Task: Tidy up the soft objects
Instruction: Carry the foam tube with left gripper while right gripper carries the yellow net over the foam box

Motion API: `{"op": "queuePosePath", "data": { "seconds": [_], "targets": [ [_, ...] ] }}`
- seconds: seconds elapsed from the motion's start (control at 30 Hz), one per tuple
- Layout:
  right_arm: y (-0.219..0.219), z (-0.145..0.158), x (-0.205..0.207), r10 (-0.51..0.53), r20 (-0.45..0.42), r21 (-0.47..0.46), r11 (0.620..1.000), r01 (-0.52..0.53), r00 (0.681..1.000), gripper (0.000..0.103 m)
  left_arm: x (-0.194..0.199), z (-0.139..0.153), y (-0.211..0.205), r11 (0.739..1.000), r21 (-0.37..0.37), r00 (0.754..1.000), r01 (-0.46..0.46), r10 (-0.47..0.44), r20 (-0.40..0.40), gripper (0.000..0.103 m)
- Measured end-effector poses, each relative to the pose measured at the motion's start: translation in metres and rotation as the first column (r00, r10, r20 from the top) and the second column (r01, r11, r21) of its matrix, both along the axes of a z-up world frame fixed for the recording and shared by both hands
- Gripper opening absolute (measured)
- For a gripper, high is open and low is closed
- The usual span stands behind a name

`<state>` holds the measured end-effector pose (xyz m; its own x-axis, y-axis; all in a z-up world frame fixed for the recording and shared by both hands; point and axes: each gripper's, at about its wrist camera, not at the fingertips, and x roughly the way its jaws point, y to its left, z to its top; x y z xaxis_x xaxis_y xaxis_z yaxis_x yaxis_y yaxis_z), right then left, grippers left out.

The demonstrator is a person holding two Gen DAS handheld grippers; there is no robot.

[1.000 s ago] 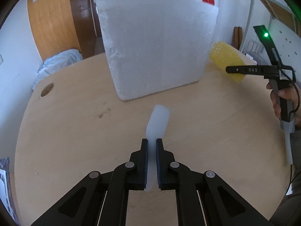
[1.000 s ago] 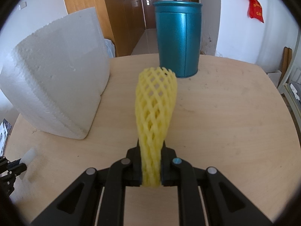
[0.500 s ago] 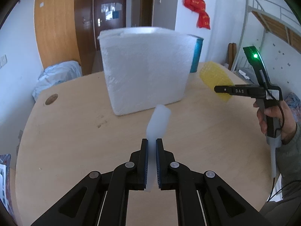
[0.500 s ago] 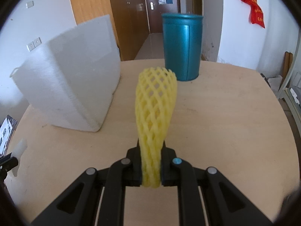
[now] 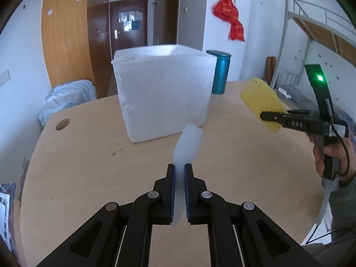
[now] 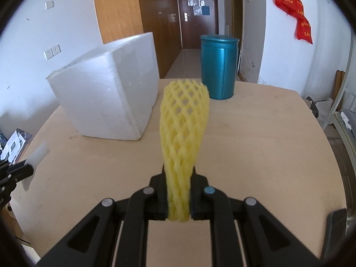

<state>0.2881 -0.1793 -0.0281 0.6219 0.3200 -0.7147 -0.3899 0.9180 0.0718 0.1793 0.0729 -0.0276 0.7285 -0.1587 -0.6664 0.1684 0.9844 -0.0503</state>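
My left gripper (image 5: 179, 166) is shut on a white foam piece (image 5: 188, 143) and holds it above the round wooden table (image 5: 89, 166). My right gripper (image 6: 178, 175) is shut on a yellow foam net sleeve (image 6: 183, 120), held up over the table; the sleeve also shows in the left wrist view (image 5: 260, 102). A white styrofoam box (image 5: 164, 93), open at the top, stands on the table ahead of both grippers; it also shows in the right wrist view (image 6: 106, 91). The white foam piece appears at the left edge of the right wrist view (image 6: 36, 158).
A teal cylindrical bin (image 6: 219, 66) stands on the table behind and to the right of the box. A bundle of pale plastic (image 5: 66, 98) lies beyond the table's left edge. Magazines (image 6: 15, 142) lie off the left edge. A bunk bed (image 5: 322, 31) stands on the right.
Both grippers have risen and drawn back from the box with their loads still held; the box looks smaller and its open rim now shows.
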Motion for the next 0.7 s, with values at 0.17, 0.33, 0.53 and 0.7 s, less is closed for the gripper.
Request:
{"op": "queuePosePath", "data": {
  "seconds": [0.17,0.33,0.53,0.7],
  "targets": [
    [0.006,0.011,-0.024,0.032,0.027,0.020,0.999,-0.032,0.999,0.016,-0.011,0.011,-0.003,1.000,-0.012,0.999,-0.008,0.009,0.035,0.008],
    [0.013,0.021,-0.043,0.064,0.062,0.026,0.997,-0.066,0.996,0.016,-0.018,0.020,-0.001,0.999,-0.031,0.997,-0.035,0.037,0.063,0.008],
    [0.019,0.030,-0.054,0.088,0.094,0.048,0.995,-0.093,0.992,0.016,-0.023,0.034,0.003,0.996,-0.060,0.993,-0.062,0.068,0.100,0.008],
    [0.021,0.036,-0.058,0.095,0.108,0.062,0.993,-0.103,0.990,0.016,-0.025,0.041,0.006,0.994,-0.080,0.989,-0.079,0.088,0.122,0.008]
  ]
}}
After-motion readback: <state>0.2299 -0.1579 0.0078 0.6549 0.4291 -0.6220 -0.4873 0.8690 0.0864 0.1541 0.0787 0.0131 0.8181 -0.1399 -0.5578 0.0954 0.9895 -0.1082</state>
